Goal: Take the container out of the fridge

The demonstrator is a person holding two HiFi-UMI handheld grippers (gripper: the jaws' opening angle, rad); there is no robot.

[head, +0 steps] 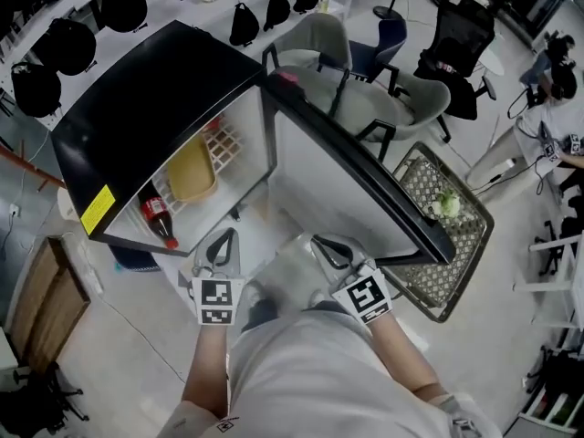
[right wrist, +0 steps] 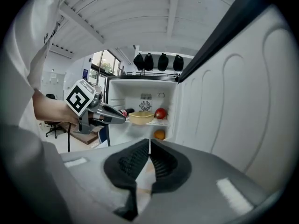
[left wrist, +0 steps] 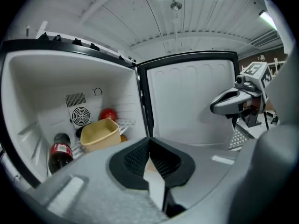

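Facing the open fridge (head: pixel 151 94), left gripper (left wrist: pixel 149 143) and right gripper (right wrist: pixel 149 143) jaws meet, empty.

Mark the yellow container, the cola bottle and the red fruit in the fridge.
yellow container (left wrist: pixel 101 141): left gripper view, its front wall.
cola bottle (left wrist: pixel 61 150): left gripper view, its red label.
red fruit (right wrist: pixel 160 113): right gripper view, its middle.

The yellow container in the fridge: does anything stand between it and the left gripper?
Nothing visible does. The fridge door stands open, and the yellow container faces the left gripper with open space between. The cola bottle lies beside it, not in front.
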